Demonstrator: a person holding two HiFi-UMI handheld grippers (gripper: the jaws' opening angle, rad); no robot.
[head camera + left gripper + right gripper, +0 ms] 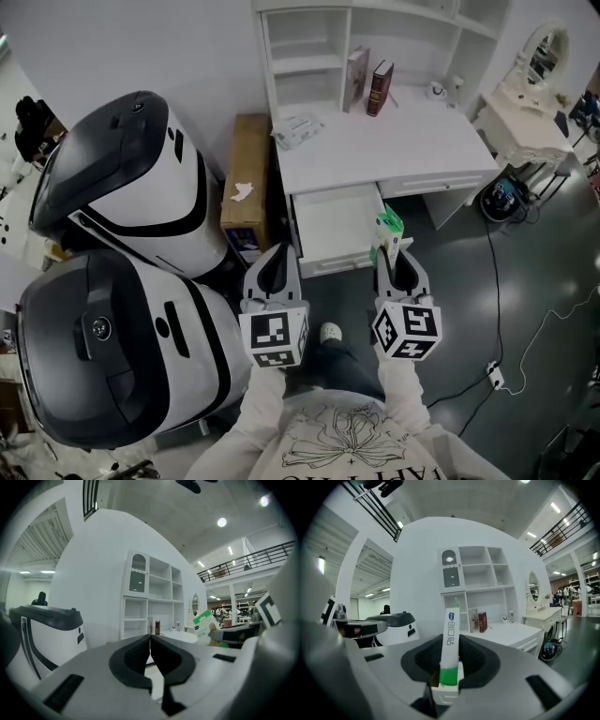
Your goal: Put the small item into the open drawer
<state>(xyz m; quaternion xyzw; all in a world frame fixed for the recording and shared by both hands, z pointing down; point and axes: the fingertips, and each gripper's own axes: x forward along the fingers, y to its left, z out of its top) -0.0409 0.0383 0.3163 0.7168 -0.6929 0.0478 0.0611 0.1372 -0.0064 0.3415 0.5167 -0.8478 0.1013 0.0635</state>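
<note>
Small item (450,639): a thin flat carton is being held upright, edge-on in the right gripper view. It is white, with a green band at the lower end, a blue oval mark near the top and a green tip.
Broad face: in the left gripper view the small item (204,624) is being seen as a white panel crossed by a slanted green stripe, with the blue oval under it.
Right gripper (451,665): the carton's lower end is being pinched between the two dark pads.
Left gripper (150,646): the jaws are being pressed together, tips touching, with nothing between them.
Location: in the head view the small item (387,225) is being held in the air at the right front corner of the open drawer (333,225); whether it is over or just beside the drawer cannot be told.
Open drawer: it is being seen pulled out from under the white counter (375,141), its white inside bare.
Surroundings: two books (367,84) are being seen upright at the counter's back, and a cardboard box (247,178) just left of the counter.
</note>
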